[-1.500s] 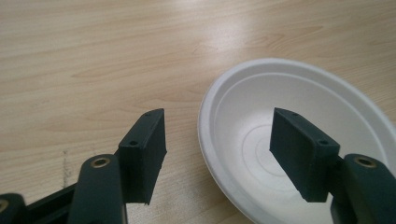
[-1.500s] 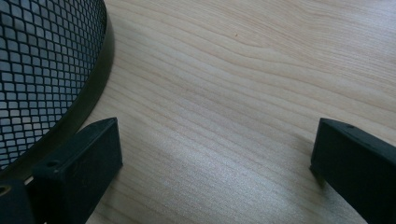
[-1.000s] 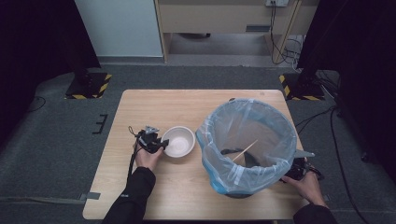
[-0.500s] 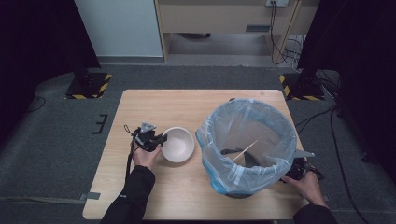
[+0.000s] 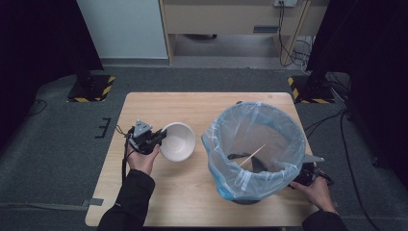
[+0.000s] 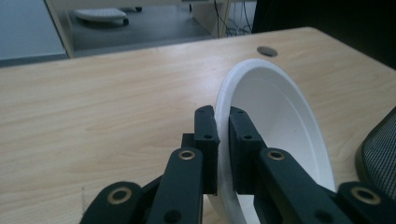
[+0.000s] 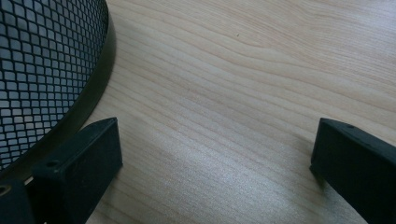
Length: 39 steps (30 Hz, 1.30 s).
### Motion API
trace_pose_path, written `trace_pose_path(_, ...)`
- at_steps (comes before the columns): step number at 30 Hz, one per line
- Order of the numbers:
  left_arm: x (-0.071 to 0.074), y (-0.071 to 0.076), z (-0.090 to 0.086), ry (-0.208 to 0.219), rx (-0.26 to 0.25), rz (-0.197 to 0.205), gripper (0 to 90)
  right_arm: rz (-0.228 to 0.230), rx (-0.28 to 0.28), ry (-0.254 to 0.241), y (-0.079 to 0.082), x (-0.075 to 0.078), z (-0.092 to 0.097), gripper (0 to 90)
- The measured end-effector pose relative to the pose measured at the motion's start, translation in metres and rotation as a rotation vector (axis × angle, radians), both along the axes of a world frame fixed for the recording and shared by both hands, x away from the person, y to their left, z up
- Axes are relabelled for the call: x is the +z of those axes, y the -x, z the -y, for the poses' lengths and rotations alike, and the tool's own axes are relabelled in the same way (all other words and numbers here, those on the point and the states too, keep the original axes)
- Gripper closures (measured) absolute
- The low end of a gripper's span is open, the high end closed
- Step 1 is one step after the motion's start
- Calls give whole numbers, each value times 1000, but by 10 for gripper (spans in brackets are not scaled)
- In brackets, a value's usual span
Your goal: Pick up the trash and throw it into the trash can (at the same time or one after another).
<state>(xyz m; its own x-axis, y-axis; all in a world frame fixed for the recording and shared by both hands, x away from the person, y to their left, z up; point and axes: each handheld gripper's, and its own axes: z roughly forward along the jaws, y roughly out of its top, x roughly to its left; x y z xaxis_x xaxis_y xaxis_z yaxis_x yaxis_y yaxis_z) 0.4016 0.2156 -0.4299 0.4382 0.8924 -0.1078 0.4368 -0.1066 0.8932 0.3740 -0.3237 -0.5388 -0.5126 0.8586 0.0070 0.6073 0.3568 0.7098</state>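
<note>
My left gripper [image 5: 161, 137] is shut on the left rim of a white bowl [image 5: 179, 141], left of the table's middle. In the left gripper view the two black jaws of this gripper [image 6: 223, 126] pinch the thin rim, and the bowl [image 6: 280, 116] hangs tilted on edge above the wood. It looks empty. My right gripper [image 5: 309, 175] rests low at the front right, partly hidden behind the bin. In the right gripper view that gripper [image 7: 212, 144] stands open over bare wood, its left jaw close to the bin's black mesh wall [image 7: 42, 70].
A round mesh bin lined with a pale blue bag [image 5: 226, 173] takes up the right half of the wooden table [image 5: 192, 103]. A thin wooden stick [image 5: 252, 155] lies inside it. The bin's mesh [image 6: 378, 154] stands just right of the bowl. Dark floor surrounds the table.
The left gripper has closed on the bowl's rim and lifted it, so the bowl now tilts on edge instead of sitting flat. The right hand has not moved.
</note>
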Motion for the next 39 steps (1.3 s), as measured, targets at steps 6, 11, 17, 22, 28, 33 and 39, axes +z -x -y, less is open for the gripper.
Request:
trace_pose_path(6,17,6,-7,35,19,58,833,1,2,0,0,0,0,21)
trace_pose_path(11,39,14,-13,69,29,131,833,0,2,0,0,0,0,21)
trace_pose_path(17,62,25,-16,109,35,221,832,0,1,0,0,0,0,21)
trace_pose_path(22,79,35,-17,139,37,293,832,0,2,0,0,0,0,21)
trace_pose_path(28,93,44,-17,175,27,347,832,0,1,-1,0,0,0,21)
trace_pose_path(33,104,51,-17,195,24,391,832,0,1,-1,0,0,0,21)
trace_pose_path(39,118,61,-14,229,3,439,832,-1,1,0,0,0,0,21)
